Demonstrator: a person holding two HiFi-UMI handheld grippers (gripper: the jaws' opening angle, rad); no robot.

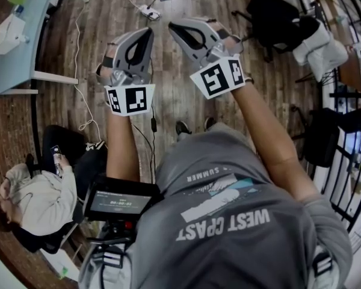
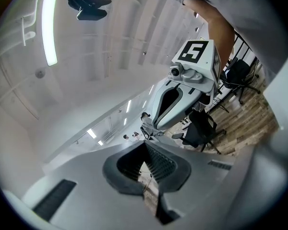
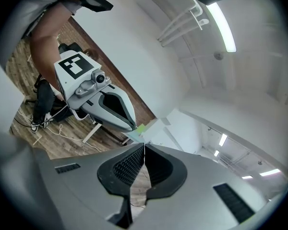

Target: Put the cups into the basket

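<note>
The left gripper (image 1: 145, 34) and right gripper (image 1: 175, 26) point level above a wood floor (image 1: 168, 89), jaws closed on nothing; 0 cups visible, so locate them before opening.

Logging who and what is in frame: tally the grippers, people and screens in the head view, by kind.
Grippers: 2, left gripper and right gripper, both shut and empty
People: 2, wearer and seated person
Screen: 1
Total: 5

We see the desk (image 1: 24, 59) cut off by the top edge, and cannot read the small screen (image 1: 117, 202)
</note>
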